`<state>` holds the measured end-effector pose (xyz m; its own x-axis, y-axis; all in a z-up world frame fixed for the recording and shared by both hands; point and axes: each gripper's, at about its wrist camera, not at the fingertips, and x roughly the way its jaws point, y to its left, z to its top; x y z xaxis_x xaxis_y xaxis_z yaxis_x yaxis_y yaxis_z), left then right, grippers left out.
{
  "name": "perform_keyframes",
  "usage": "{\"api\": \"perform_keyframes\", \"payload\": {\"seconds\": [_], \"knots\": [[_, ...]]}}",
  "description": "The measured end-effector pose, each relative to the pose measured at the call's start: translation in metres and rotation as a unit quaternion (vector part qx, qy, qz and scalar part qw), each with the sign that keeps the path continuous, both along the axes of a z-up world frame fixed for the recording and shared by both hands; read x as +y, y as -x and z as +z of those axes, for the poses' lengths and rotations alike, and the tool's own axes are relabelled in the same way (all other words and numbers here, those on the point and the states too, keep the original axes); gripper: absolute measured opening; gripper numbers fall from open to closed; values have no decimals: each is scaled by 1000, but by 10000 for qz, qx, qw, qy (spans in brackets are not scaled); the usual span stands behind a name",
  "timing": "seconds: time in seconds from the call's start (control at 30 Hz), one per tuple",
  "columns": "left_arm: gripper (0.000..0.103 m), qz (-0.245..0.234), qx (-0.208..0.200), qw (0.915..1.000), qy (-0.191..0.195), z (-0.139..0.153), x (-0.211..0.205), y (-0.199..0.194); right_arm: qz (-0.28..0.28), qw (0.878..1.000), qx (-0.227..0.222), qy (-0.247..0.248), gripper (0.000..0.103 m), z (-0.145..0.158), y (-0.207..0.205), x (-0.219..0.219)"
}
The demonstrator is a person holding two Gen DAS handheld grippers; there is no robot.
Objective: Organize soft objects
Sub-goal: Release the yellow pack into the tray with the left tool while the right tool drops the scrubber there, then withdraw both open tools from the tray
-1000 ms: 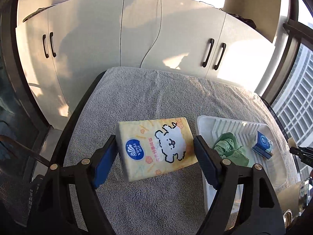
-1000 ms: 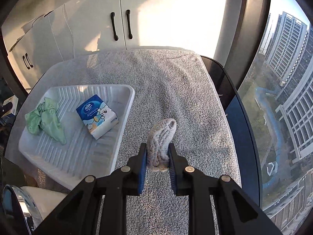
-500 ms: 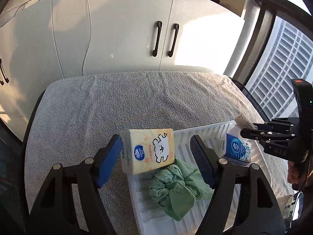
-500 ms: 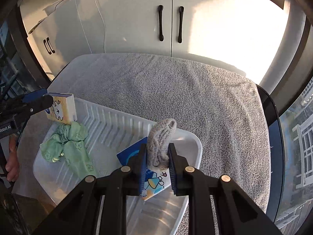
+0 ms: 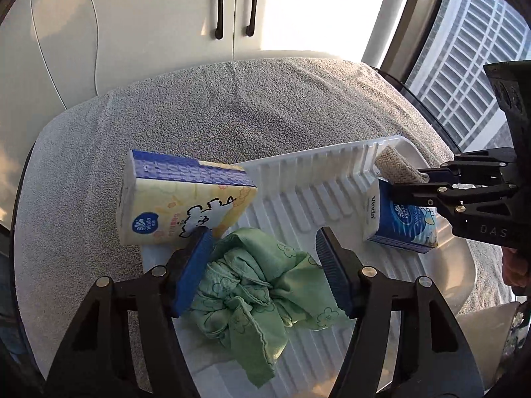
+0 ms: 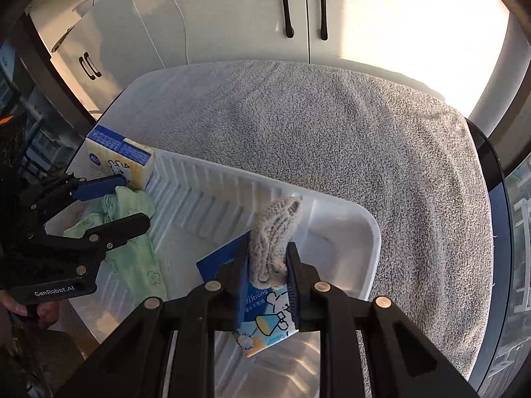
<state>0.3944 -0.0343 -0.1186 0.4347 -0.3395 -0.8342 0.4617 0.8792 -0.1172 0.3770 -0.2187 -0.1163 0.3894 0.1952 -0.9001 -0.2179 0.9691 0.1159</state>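
We hold the left gripper [image 5: 262, 248] low over the near left part of the white ribbed tray [image 5: 308, 179], tilted down toward it, with its jaws spread wide and gripping nothing. The crumpled green cloth [image 5: 255, 285] lies in the tray between and below the two blue pads, and the left pad's tip is touching or just in front of the lower edge of the yellow tissue pack [image 5: 179, 205], which leans tilted at the tray's left end, partly over its rim; whether it rests on the grey towel [image 5: 232, 106] beyond we cannot tell. Our right gripper [image 6: 267, 282] reaches in over the tray's right end, pointing forward and slightly down, its jaws closed tight on the knitted beige sock [image 6: 275, 232], which stands up between the pads above the tray floor. Directly under that gripper the blue tissue pack [image 6: 262, 325] lies inside the tray [image 6: 371, 232]. From the right wrist view the left gripper [image 6: 129, 202] shows at the far left, above the green cloth [image 6: 132, 252] and beside the yellow pack [image 6: 116, 156].
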Motion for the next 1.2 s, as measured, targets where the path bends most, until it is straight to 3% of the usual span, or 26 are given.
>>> {"api": "perform_keyframes", "payload": {"seconds": [0.1,0.2,0.27,0.33,0.4,0.5,0.77,0.83,0.9,1.07,1.17,1.2], "knots": [[62,-10,49,9999,142,2,6,1,169,9998,6,50,23,0,8,5],[64,15,-165,9988,451,16,18,6,230,9996,-34,130,24,1,13,5],[65,31,-256,9979,590,25,25,8,230,9996,-27,128,39,2,16,4],[67,165,-435,9973,573,33,31,8,285,9996,-21,-4,67,4,20,2],[80,487,-687,9959,334,38,36,5,356,9993,-94,-100,69,9,28,0],[81,934,-745,9928,10,38,48,-6,466,9983,-351,33,69,18,43,0],[81,1161,-526,9918,17,20,47,-32,590,9918,-902,684,70,35,92,-3],[78,1110,-588,9916,302,20,46,-29,503,9932,-916,511,70,42,97,-8],[67,882,-641,9927,515,22,42,-22,445,9930,-981,479,70,47,103,-12],[61,-36,-817,9961,333,35,31,-2,315,9924,-1058,552,70,56,111,-19],[39,-212,-788,9966,69,37,27,5,190,9935,-1023,465,70,56,110,-26],[39,-261,-736,9969,51,37,27,7,146,9938,-1010,432,70,57,110,-28]]}}
